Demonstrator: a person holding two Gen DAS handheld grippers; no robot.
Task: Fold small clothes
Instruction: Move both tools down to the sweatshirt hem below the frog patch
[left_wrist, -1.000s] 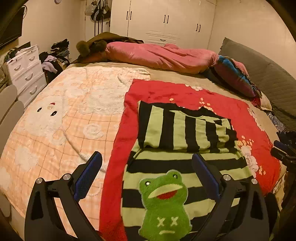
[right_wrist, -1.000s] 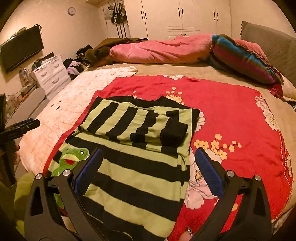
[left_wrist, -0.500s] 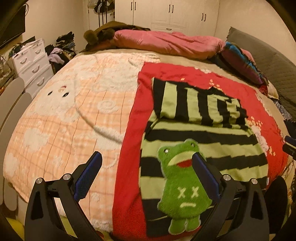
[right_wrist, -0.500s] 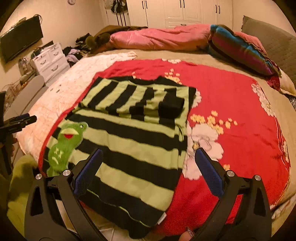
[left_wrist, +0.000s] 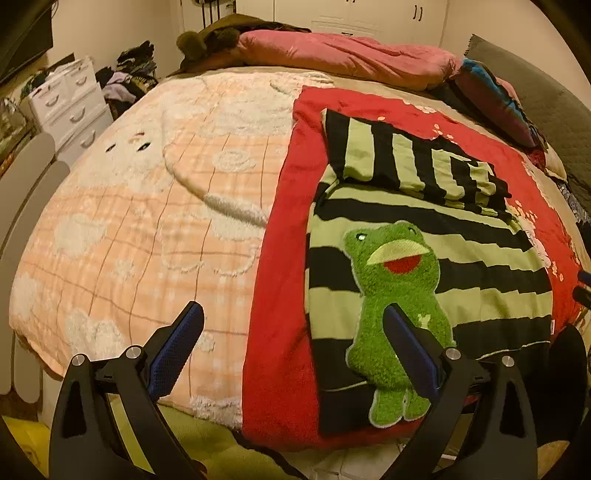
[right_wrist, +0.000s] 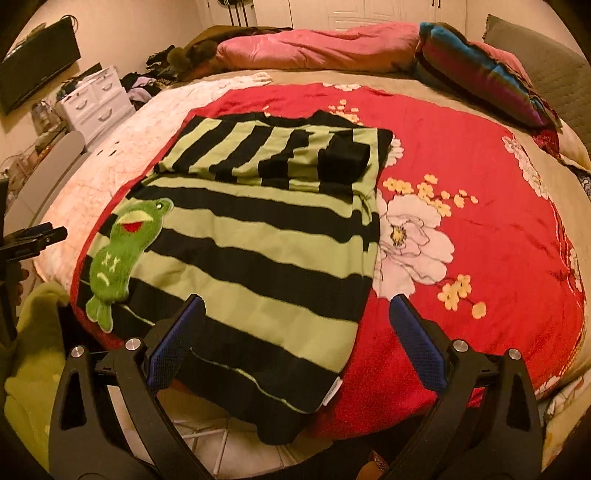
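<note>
A black and light-green striped sweater (left_wrist: 461, 258) (right_wrist: 258, 251) with a plush green frog patch (left_wrist: 399, 295) (right_wrist: 122, 243) lies flat on a red floral blanket (left_wrist: 280, 258) (right_wrist: 480, 184) on the bed. Its sleeves are folded across the top part (right_wrist: 280, 155). Its hem hangs over the bed's near edge. My left gripper (left_wrist: 291, 339) is open and empty, above the near edge by the sweater's left side. My right gripper (right_wrist: 295, 332) is open and empty, above the sweater's lower right corner. The left gripper's tip also shows in the right wrist view (right_wrist: 40, 236).
A peach plaid blanket (left_wrist: 147, 206) covers the bed's left half. A pink duvet (right_wrist: 317, 48) and a striped pillow (right_wrist: 480, 77) lie at the far end. A white drawer unit (left_wrist: 70, 107) and a clothes pile stand at the left wall.
Both grippers have pulled back toward the bed's near edge and risen, so the whole sweater and its hanging hem now show. Both jaws stayed open.
</note>
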